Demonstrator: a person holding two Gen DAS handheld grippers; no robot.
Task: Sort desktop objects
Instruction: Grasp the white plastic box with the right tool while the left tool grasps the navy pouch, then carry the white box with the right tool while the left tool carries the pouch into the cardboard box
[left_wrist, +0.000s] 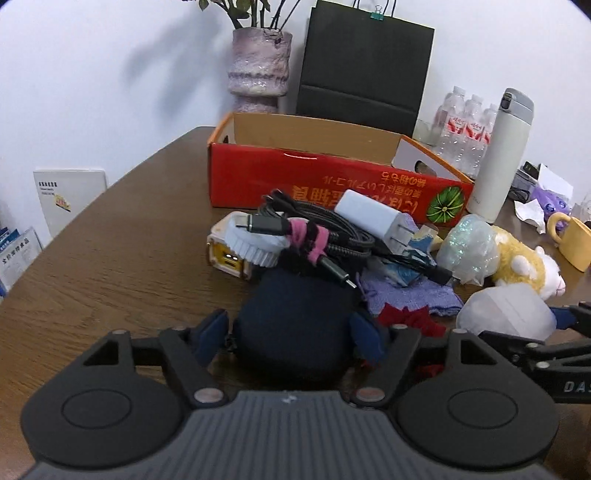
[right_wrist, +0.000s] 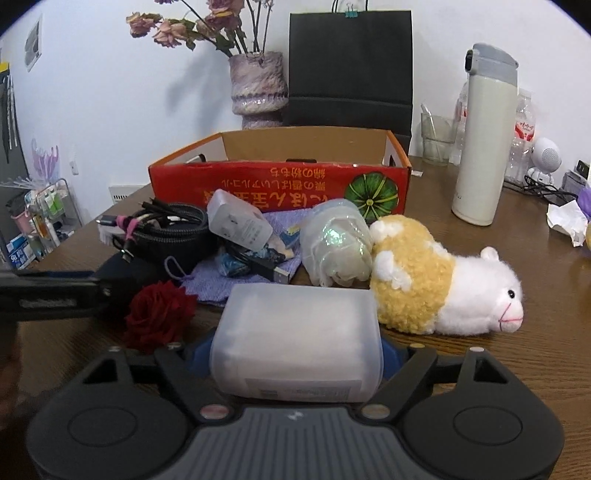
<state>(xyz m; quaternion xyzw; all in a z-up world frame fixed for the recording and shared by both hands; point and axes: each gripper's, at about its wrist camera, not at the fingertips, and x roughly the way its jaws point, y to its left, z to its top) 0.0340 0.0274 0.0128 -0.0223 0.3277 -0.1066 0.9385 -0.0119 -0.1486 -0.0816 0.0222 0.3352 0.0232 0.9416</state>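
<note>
My left gripper (left_wrist: 288, 320) is shut on a dark round zip case (left_wrist: 295, 310) lying on the brown table; its blue pads (left_wrist: 216, 332) press the case's two sides. My right gripper (right_wrist: 295, 349) is shut on a frosted white plastic box (right_wrist: 295, 328), which fills the space between its blue pads (right_wrist: 389, 354). That box (left_wrist: 506, 310) also shows in the left wrist view. Behind both lies a pile: a bundled black cable (left_wrist: 325, 225), a white charger (left_wrist: 369, 214), a purple cloth (right_wrist: 236, 273), a red rose (right_wrist: 159, 314) and a yellow-and-white plush (right_wrist: 443, 291).
An open red cardboard box (right_wrist: 280, 181) stands behind the pile. A white thermos (right_wrist: 484, 147), water bottles (left_wrist: 465, 125), a glass (right_wrist: 437, 136) and a yellow mug (left_wrist: 572, 240) are at the right. A vase (right_wrist: 258, 85) and a black paper bag (right_wrist: 351, 62) stand against the wall.
</note>
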